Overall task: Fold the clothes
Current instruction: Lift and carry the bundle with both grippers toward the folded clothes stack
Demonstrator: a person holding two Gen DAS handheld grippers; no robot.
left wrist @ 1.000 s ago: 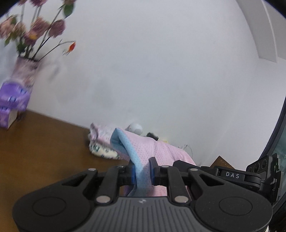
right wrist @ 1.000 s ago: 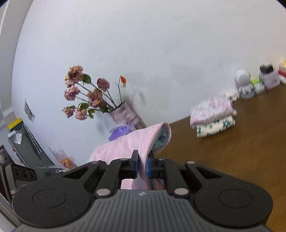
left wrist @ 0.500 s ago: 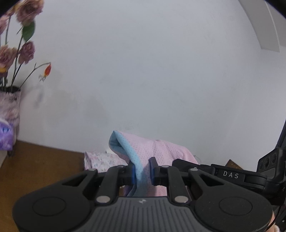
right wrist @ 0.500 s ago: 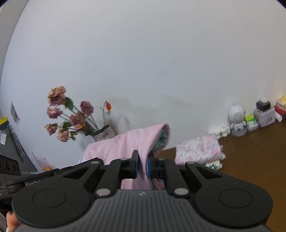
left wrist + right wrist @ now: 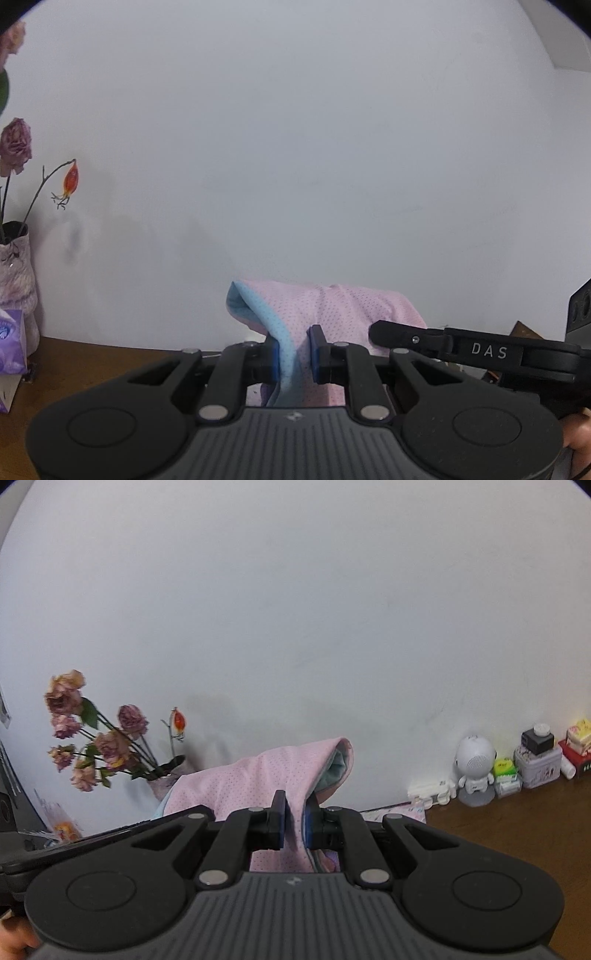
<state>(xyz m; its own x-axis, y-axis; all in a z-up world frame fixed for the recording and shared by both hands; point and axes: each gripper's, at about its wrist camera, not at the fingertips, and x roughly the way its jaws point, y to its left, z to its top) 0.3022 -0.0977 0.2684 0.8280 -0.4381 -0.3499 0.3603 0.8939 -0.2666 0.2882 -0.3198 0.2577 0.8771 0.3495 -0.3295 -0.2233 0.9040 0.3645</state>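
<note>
Pink garment (image 5: 332, 306) aloft, pinched in both near-level, nearly closed left gripper (image 5: 294, 356) and right gripper (image 5: 293, 825).

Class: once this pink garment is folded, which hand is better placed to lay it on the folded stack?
Probably the right: the right gripper, shut on the pink garment, shows the folded stack just beyond; the left gripper sees none.

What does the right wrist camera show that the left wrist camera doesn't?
Only the right wrist view: a white robot figurine, tins and boxes by the wall, folded floral clothes. Only the left: a purple tissue pack. Both: the pink cloth clamped in each gripper's fingers, right gripper and left gripper, plus the flower vase.
</note>
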